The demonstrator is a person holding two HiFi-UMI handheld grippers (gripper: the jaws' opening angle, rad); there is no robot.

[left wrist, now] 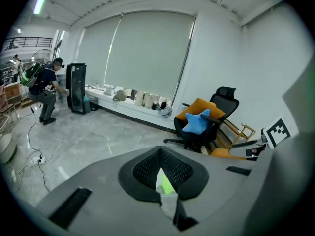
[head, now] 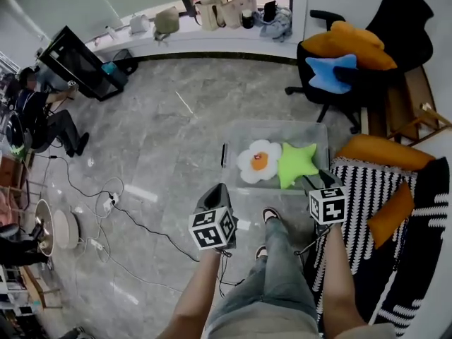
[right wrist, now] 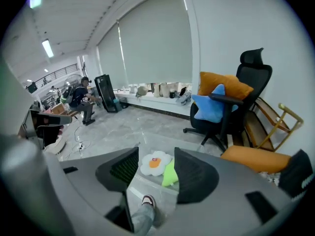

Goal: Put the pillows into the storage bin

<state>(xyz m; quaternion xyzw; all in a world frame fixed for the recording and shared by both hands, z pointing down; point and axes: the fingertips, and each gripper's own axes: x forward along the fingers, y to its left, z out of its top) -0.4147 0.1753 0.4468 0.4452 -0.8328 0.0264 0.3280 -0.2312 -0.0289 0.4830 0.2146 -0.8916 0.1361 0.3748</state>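
Left claw (left wrist: 161, 154): its jaws are pressing together at the tips and gripping nothing; only a sliver of green is showing through the slit between them.
Right claw (right wrist: 156, 154): its jaws are standing wide apart and holding nothing; the bin's contents are showing through the gap.
Claw positions: in the head view the left claw (head: 214, 196) is hovering just before the near left corner of the bin, and the right claw (head: 322, 183) is hovering at its near right corner.
Storage bin (head: 244, 134): clear-walled, it is sitting on the grey floor (head: 176, 133) in front of the person's feet.
Egg pillow (head: 258, 161): white with an orange centre, it is lying inside the bin on the left side.
Green star pillow (head: 296, 162): it is lying inside the bin, touching the egg pillow's right edge.
Office chair (head: 402, 20): it is carrying an orange pillow (head: 357, 44) and a blue star pillow (head: 330, 71), well apart from the bin.
Striped cover (head: 360, 189): two more orange cushions (head: 385, 152) are lying on it, right of the bin.
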